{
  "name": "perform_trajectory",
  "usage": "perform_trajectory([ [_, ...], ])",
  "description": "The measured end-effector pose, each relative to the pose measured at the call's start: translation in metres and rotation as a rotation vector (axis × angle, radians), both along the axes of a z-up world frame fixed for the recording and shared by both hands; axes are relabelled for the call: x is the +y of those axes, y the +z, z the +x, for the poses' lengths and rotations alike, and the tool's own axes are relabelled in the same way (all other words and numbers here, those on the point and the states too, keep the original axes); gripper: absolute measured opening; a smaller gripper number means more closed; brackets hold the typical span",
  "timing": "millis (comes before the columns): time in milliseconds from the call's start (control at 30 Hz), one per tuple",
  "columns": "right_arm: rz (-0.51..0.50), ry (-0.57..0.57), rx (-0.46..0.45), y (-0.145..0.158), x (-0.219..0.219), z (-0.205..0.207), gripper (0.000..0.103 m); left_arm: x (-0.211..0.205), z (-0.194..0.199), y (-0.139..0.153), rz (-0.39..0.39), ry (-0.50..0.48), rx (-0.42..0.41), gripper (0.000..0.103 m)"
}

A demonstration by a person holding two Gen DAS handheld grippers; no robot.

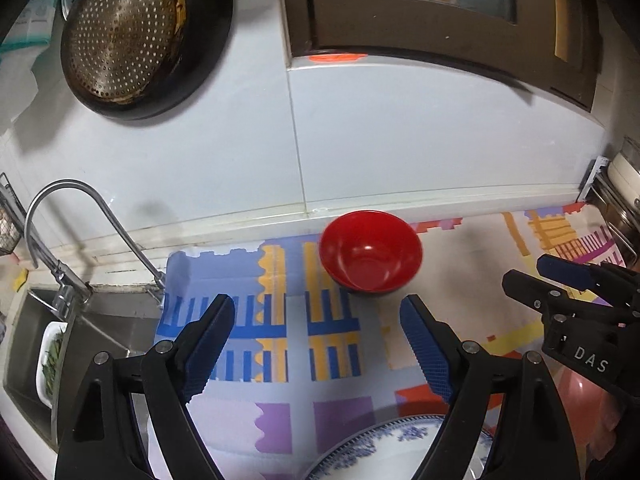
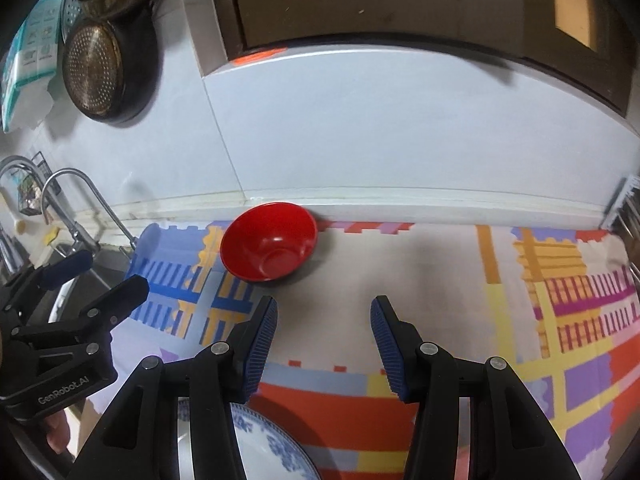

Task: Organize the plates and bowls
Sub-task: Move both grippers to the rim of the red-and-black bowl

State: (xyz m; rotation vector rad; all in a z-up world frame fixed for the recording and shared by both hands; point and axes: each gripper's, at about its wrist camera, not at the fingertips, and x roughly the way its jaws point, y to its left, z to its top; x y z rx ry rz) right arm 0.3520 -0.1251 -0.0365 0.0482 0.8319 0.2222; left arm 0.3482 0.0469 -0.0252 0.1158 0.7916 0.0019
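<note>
Two views show the same tabletop, covered by a patterned cloth (image 1: 280,280) in blue, yellow, purple and red.

From the left wrist, a red bowl (image 1: 371,255) stands upright on the cloth near the back wall, ahead of the left claw (image 1: 318,344) and a little to its right. The left claw hovers above the cloth with its fingers spread wide and nothing between them. A blue-and-white plate (image 1: 376,446) lies at the bottom edge, partly hidden behind the right finger. To the left are a sink (image 1: 80,332) with a curved tap (image 1: 68,224) and a white dish of greens (image 1: 50,364) inside it. A perforated metal strainer (image 1: 124,38) hangs on the wall in a dark pan. The right claw (image 1: 532,276) reaches in from the right edge, its fingers slightly apart and empty; its body reads "DAS". A metal rack (image 1: 616,208) sits at the far right.

From the right wrist, the red bowl (image 2: 269,247) is ahead and to the left of the right claw (image 2: 324,340), which is spread and empty over a pale stretch of cloth (image 2: 400,280). The plate (image 2: 264,444) shows at the bottom, behind the left finger. The left claw (image 2: 108,276) comes in from the left, open, marked "GenRobot.AI". The tap (image 2: 80,200), the strainer (image 2: 94,74) and a teal-and-white packet (image 2: 30,56) fill the upper left.
</note>
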Motion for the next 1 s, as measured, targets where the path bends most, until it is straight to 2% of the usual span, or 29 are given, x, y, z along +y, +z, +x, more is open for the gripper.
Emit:
perform_trajectory([
  [333, -0.008, 0.037, 0.058, -0.02, 0.024, 0.048, 0.05, 0.016, 0.037, -0.018, 0.0, -0.011, 0.006, 0.085],
  [600, 0.005, 0.046, 0.103, -0.037, 0.032, 0.082, 0.05, 0.017, 0.073, -0.046, -0.018, -0.036, 0.032, 0.084],
  [767, 0.012, 0.032, 0.127, -0.05, 0.035, 0.101, 0.05, 0.019, 0.096, -0.067, -0.042, -0.049, 0.088, 0.084],
  [1000, 0.028, 0.024, 0.181, -0.072, 0.04, 0.121, 0.048, 0.018, 0.12, -0.091, -0.041, -0.048, 0.135, 0.075],
])
